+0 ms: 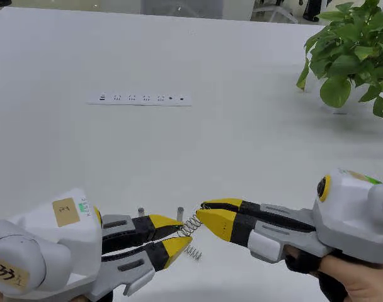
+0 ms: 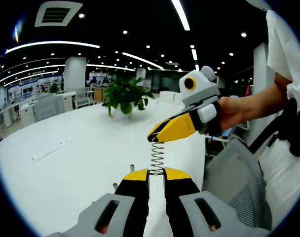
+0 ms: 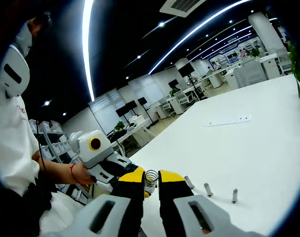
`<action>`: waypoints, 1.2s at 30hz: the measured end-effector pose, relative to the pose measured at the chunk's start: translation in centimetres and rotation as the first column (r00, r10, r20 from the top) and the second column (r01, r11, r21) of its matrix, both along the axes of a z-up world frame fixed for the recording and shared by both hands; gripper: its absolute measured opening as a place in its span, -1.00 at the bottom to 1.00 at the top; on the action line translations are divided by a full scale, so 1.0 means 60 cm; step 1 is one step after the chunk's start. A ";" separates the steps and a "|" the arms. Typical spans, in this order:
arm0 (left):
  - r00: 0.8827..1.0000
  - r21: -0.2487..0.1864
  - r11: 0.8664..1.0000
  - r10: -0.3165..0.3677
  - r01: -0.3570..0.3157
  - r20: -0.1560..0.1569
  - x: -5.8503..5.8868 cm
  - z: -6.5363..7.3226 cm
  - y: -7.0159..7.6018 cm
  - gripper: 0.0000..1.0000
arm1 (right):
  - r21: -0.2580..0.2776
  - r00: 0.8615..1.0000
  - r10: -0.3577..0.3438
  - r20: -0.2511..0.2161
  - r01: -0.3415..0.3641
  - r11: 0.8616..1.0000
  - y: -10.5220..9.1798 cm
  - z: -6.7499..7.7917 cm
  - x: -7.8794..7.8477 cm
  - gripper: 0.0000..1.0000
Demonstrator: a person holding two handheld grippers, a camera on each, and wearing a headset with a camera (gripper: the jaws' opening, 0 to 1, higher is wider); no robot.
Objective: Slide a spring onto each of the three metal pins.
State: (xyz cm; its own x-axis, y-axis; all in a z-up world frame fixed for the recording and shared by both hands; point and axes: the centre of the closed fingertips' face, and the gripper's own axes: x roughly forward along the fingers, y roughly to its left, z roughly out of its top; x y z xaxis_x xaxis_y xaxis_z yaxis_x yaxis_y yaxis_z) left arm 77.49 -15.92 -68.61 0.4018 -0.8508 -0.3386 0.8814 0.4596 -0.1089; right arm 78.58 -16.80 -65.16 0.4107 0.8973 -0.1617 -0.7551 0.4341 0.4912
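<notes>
A small coil spring (image 1: 190, 225) is held off the table between both grippers. My left gripper (image 1: 182, 233) is shut on its lower end, and in the left gripper view the spring (image 2: 156, 157) rises from my left gripper (image 2: 156, 173) to the right gripper's yellow tip. My right gripper (image 1: 202, 209) is shut on the other end, where the spring (image 3: 151, 180) sits between the tips of my right gripper (image 3: 151, 183). Two short metal pins (image 1: 141, 212) (image 1: 180, 214) stand upright behind the left jaws. Three bare pins (image 3: 188, 181) (image 3: 207, 189) (image 3: 234, 195) stand in a row. A second spring (image 1: 193, 252) lies on the table.
A white power strip (image 1: 140, 98) lies flat farther back on the white table (image 1: 242, 138). A potted green plant (image 1: 352, 56) stands at the far right. A person's hand (image 2: 234, 111) holds the right gripper.
</notes>
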 end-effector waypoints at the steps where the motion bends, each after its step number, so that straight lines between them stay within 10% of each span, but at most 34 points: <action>1: 1.000 0.001 1.000 -0.003 0.003 -0.002 -0.001 -0.001 0.000 -0.79 | -0.013 1.000 0.008 0.008 -0.008 1.000 0.001 0.000 -0.001 -0.77; 19: 0.999 0.053 0.998 -0.037 0.037 -0.009 -0.011 -0.018 -0.008 -0.75 | -0.260 0.977 0.152 0.151 -0.109 0.960 0.022 -0.006 -0.021 -0.78; 36: 0.999 0.051 0.998 -0.046 0.046 -0.019 -0.015 -0.019 -0.013 -0.77 | -0.300 0.966 0.178 0.187 -0.116 0.947 0.013 -0.006 -0.020 -0.78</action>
